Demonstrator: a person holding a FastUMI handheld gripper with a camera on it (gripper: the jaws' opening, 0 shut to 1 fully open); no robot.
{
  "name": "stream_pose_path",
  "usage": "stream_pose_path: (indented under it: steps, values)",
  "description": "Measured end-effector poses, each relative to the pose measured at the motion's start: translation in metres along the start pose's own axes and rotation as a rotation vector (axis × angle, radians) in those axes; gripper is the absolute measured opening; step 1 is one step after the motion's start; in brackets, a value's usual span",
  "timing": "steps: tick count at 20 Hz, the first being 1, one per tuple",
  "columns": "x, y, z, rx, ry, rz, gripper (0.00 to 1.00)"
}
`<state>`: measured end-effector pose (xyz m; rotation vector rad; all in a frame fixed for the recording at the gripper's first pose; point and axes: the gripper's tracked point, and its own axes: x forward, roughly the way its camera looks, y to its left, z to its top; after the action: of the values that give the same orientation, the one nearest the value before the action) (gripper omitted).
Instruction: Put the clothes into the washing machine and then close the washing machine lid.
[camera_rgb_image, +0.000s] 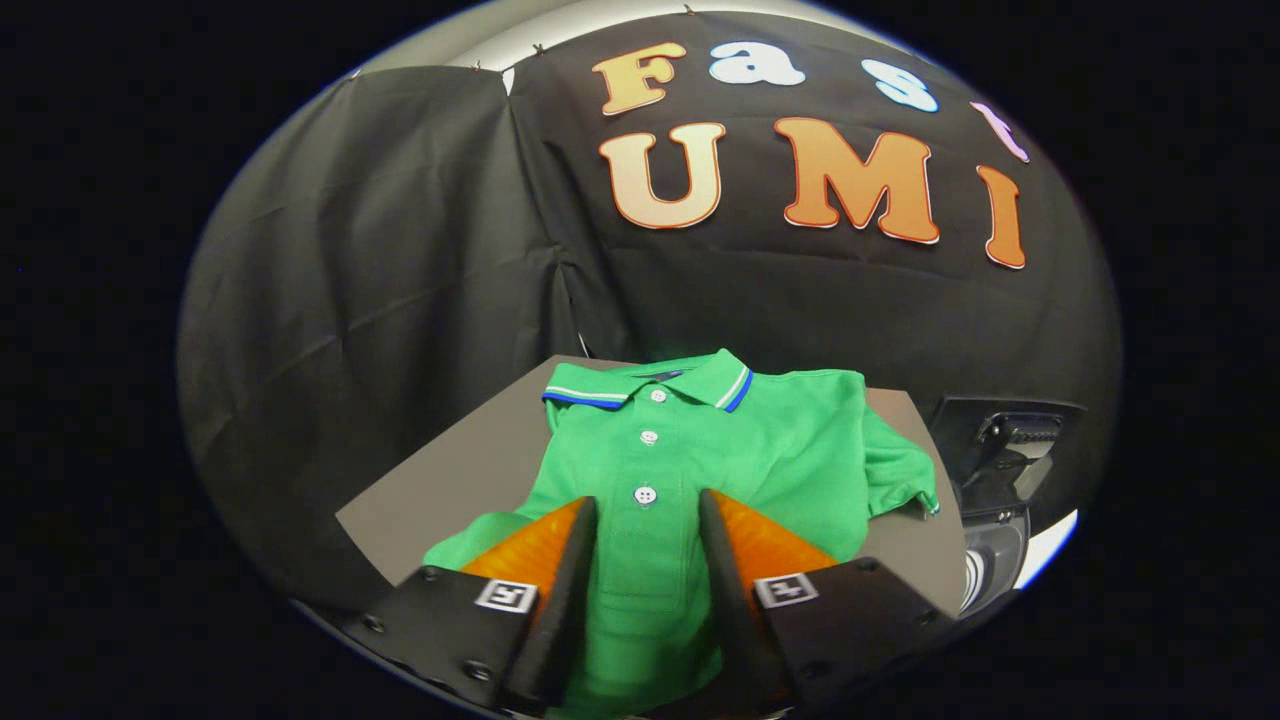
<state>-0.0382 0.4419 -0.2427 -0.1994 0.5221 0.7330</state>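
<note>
A green polo shirt (760, 450) with a blue-and-white striped collar and white buttons lies spread flat on a grey table (450, 480). My gripper (648, 505) hovers over the shirt's lower front, fingers apart on either side of the button placket. The gap between the fingers shows green cloth, and the fingers do not press on it. To the right of the table stands a dark washing machine (995, 470) with its lid raised; only part of it is visible.
Black cloth walls close off the booth behind and to the left of the table. The table's left edge falls off near the left finger. A pale floor strip (1050, 545) shows beside the machine.
</note>
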Motion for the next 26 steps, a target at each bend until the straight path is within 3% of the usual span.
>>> stream_pose_path:
  steps: [4, 8, 9, 12, 13, 17, 19, 26]
  values:
    - [-0.001, -0.003, 0.0, -0.037, 0.019, 0.013, 0.42]
    - [-0.004, -0.006, 0.002, -0.042, 0.006, 0.028, 0.3]
    - [-0.005, -0.007, 0.003, -0.034, 0.005, 0.031, 0.22]
    - [-0.006, -0.009, 0.003, -0.049, 0.016, 0.048, 0.22]
    - [-0.011, -0.012, 0.003, -0.05, 0.017, 0.05, 0.16]
    - [-0.014, -0.017, 0.006, -0.047, 0.02, 0.064, 0.15]
    - [-0.018, -0.021, 0.011, -0.023, 0.03, 0.06, 0.11]
    - [-0.082, -0.083, 0.021, 0.03, -0.031, 0.017, 0.1]
